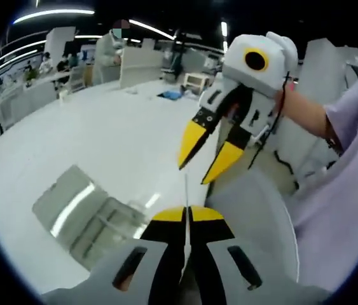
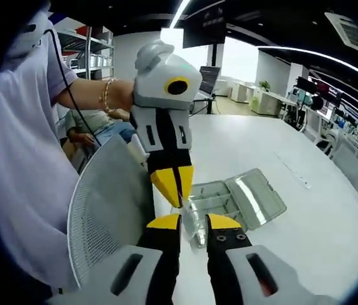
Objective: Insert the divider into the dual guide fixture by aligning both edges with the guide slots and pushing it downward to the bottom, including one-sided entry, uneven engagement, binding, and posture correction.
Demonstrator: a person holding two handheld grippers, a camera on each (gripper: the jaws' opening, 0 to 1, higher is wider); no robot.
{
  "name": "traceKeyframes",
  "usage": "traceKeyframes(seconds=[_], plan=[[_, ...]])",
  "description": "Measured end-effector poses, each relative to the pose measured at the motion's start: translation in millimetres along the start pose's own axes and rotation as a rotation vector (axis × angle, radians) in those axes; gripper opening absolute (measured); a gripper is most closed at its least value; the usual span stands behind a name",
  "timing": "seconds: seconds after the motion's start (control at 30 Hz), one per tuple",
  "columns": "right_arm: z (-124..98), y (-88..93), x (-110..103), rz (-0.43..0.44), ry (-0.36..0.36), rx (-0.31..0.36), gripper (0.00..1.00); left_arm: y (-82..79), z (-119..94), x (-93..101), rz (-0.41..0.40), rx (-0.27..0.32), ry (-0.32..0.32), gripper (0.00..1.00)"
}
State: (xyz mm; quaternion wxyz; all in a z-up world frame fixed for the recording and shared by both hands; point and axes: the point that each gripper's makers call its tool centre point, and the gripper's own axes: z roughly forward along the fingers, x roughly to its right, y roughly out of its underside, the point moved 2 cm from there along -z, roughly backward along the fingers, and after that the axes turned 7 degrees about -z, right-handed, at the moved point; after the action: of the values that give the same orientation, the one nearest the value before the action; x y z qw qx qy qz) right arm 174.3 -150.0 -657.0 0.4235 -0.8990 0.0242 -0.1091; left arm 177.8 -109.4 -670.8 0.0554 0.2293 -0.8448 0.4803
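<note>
A thin clear divider is seen edge-on in the left gripper view, with my left gripper shut on it. The right gripper comes in from the upper right, open, its yellow fingertips on either side of the divider's far edge. In the right gripper view my right gripper stands open with the clear divider in the gap, and the left gripper reaches down from above, shut on it. The clear guide fixture, a tray with slotted compartments and an open lid, lies on the white table below both grippers.
A grey mesh chair back stands close to the left of my right gripper. The round white table stretches away behind the fixture. A seated person and desks lie beyond; a standing person is far back.
</note>
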Motion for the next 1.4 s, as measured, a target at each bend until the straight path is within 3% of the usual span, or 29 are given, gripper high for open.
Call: traceKeyframes(seconds=[0.2,0.37,0.83,1.2,1.4], plan=[[4,2.8,-16,-0.024,-0.120,-0.034,0.09,7.7,4,11.3,0.100,-0.056,0.041,0.00],[8,7.6,-21,-0.051,-0.161,-0.072,0.01,6.5,7,15.1,0.108,-0.057,0.056,0.00],[11,13.9,-25,-0.076,-0.219,-0.126,0.00,4.6,10,20.8,0.113,-0.051,0.072,0.00],[13,13.3,-24,-0.042,-0.213,-0.136,0.00,4.5,9,15.5,0.113,-0.046,0.035,0.01],[13,12.3,-20,-0.040,-0.186,-0.141,0.00,8.1,8,10.0,0.105,-0.055,-0.003,0.16]])
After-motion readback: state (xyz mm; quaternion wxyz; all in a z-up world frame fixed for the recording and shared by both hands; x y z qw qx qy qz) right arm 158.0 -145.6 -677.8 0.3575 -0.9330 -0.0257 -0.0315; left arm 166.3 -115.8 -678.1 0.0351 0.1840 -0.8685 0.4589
